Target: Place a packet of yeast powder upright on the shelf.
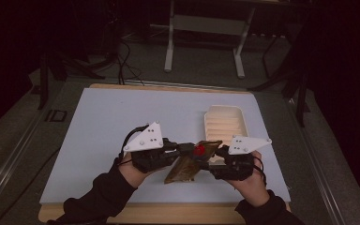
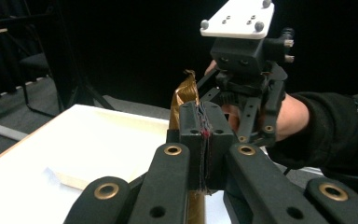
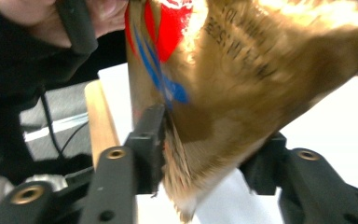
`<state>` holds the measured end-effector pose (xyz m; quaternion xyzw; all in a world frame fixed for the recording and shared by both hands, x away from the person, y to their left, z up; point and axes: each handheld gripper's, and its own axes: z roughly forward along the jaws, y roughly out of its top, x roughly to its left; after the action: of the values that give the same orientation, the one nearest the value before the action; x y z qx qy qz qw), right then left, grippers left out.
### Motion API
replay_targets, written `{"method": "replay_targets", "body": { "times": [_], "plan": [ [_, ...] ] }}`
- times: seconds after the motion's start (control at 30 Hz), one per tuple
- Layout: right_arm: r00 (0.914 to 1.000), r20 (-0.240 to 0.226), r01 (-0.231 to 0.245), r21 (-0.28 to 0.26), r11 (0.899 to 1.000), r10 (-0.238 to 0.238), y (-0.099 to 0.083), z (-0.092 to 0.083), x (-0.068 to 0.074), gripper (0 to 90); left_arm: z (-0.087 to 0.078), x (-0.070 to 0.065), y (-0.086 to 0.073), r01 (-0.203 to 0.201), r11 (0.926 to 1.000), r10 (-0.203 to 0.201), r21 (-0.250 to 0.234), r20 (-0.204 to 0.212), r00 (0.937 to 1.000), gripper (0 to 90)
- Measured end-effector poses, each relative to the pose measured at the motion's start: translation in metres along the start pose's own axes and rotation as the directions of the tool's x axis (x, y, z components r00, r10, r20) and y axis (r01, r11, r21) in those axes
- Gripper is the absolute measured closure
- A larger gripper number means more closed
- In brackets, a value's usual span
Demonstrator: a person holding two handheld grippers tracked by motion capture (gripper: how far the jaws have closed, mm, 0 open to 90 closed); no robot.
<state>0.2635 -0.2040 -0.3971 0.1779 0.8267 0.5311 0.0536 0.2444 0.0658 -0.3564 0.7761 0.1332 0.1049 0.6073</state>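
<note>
Our table (image 1: 122, 122) carries a pale ribbed tray (image 1: 225, 121) near its right edge, empty as far as we can see. In front of that tray, toward the near edge, we hold a gold snack packet (image 1: 187, 164) off the table between our two grippers. Our left gripper (image 1: 187, 149) has its jaws fully together, pinching a flat seam of the packet, which the left gripper view shows squeezed thin between the pads. Our right gripper (image 1: 218, 157) straddles the packet's other edge with its jaws partly apart; one pad touches the foil, but the other stands off it, so we judge that grip not yet made. Lifting the packet is done. What is left, as we read it, is to close the right side and pull the packet open, presumably emptying it into the tray.
</note>
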Motion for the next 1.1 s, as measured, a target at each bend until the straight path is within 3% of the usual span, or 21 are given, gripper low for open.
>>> {"method": "replay_targets", "body": {
  "times": [0.1,0.2,0.5,0.63,0.7,0.8,1.0,1.1],
  "plan": [
    [0.9997,-0.024,-0.005,0.001,1.0,0.005,0.001,-0.001,-0.003,65.1,-0.001,0.001,0.0,0.003,1.0,-0.003,0.006,-0.014,0.9999,89.4],
    [0.9993,-0.03,0.023,0.013,1.0,-0.022,0.002,-0.001,-0.002,71.0,-0.003,0.004,-0.001,0.011,0.9999,-0.011,0.011,-0.021,0.9997,89.3],
    [0.9933,-0.107,0.048,0.037,0.998,-0.044,0.001,0.002,-0.007,73.3,-0.005,0.006,-0.005,0.008,0.9999,-0.008,0.007,-0.017,0.9998,82.7],
    [0.9931,-0.106,0.055,0.042,0.998,-0.05,0.002,0.001,-0.008,73.6,-0.009,0.012,-0.005,0.041,0.9984,-0.041,-0.039,0.001,0.9991,60.3],
    [0.9928,-0.107,0.06,0.047,0.997,-0.054,0.004,-0.001,-0.009,73.6,-0.012,0.012,-0.005,0.024,0.9977,-0.026,-0.063,-0.034,0.9991,42.4],
    [0.9931,-0.097,0.071,0.048,0.996,-0.066,0.006,-0.004,-0.012,73.6,-0.016,0.014,-0.008,0.009,0.997,-0.016,-0.076,-0.083,0.9964,24.6],
    [0.9923,-0.062,0.11,0.034,0.993,-0.108,0.016,-0.015,-0.022,73.6,-0.022,0.02,-0.023,0.08,0.9965,-0.082,-0.023,-0.083,0.9932,7.6],
    [0.9914,-0.034,0.127,0.018,0.992,-0.127,0.023,-0.023,-0.029,73.6,-0.025,0.022,-0.034,0.12,0.9926,-0.121,-0.021,-0.097,0.9878,2.2]
  ]
}}
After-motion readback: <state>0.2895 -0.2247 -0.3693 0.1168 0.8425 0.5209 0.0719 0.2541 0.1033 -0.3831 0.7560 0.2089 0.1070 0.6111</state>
